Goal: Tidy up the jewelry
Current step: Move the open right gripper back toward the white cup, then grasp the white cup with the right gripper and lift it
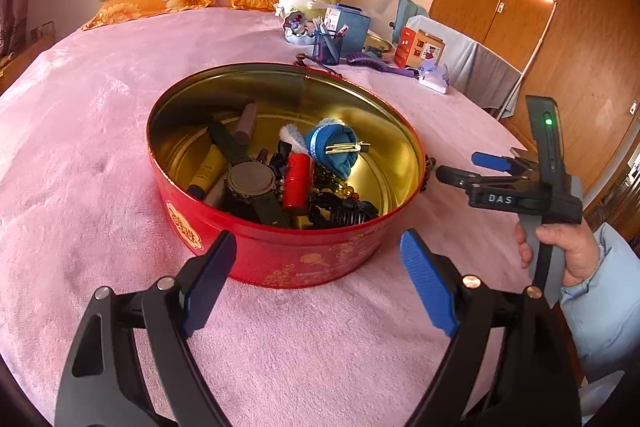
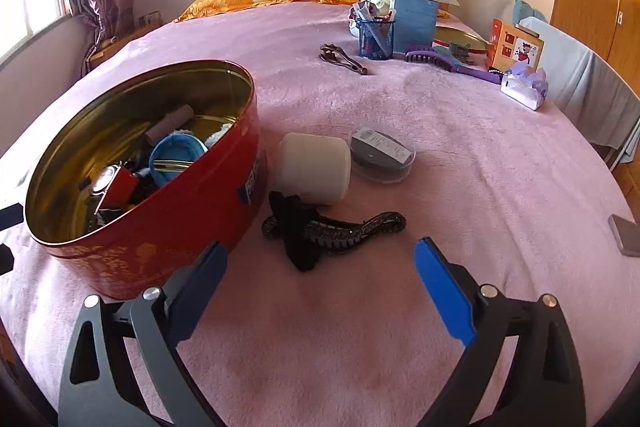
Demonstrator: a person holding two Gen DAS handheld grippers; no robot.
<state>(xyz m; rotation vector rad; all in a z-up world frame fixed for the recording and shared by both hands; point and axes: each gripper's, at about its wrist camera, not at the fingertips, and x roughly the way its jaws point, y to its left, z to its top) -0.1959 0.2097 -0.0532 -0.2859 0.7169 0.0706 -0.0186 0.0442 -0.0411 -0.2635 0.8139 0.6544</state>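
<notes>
Hair clip on blanket, just ahead of open right gripper.

A round red tin with gold inside stands open on the pink bed, holding a watch, a blue pouch and beads. A black hair clip lies just beside it.

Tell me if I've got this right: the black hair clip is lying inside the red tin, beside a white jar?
Not quite. The right wrist view shows the black hair clip lying on the pink blanket outside the red tin. It is indeed beside the white jar.
</notes>
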